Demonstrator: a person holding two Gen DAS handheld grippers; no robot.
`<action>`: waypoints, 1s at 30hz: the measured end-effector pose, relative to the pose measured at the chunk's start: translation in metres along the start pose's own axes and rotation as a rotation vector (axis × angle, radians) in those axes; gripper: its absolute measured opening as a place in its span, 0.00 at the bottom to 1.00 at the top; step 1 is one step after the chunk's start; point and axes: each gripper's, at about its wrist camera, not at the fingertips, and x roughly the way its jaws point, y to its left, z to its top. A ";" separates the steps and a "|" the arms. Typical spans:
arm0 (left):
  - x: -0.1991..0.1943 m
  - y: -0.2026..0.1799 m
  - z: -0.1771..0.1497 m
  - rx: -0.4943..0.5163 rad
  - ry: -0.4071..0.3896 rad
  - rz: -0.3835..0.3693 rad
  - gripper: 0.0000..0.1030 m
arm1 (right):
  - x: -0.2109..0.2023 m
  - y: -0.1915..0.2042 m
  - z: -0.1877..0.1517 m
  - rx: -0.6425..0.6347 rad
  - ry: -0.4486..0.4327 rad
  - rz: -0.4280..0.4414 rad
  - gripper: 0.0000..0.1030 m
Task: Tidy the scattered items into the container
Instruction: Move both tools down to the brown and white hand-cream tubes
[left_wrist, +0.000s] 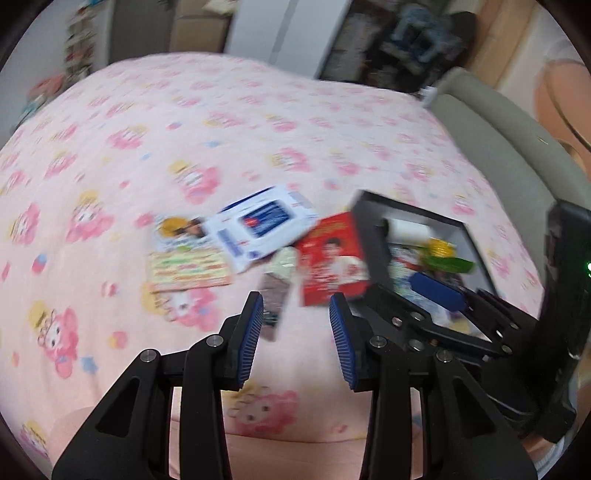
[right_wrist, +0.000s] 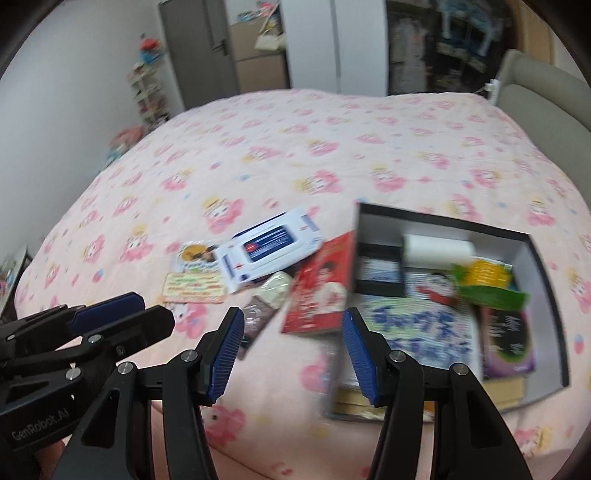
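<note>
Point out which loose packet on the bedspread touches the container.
The red packet: its edge leans against the black box. The white-and-blue packet and yellow card lie farther left, apart from it.

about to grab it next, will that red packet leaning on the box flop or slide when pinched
The red packet looks thin and flat, so it probably bends if pinched at one edge. One side leans against the box wall, so a push may tip it flat. Its surface looks glossy, perhaps slippery, though blur limits certainty.
</note>
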 end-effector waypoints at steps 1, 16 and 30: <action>0.010 0.009 0.000 -0.032 0.023 0.014 0.36 | 0.009 0.005 0.001 -0.009 0.020 0.001 0.50; 0.109 0.078 -0.004 -0.361 0.230 -0.066 0.34 | 0.093 0.048 -0.017 -0.139 0.160 -0.043 0.53; 0.124 0.083 -0.013 -0.419 0.317 -0.086 0.34 | 0.151 0.030 -0.032 0.043 0.287 0.176 0.53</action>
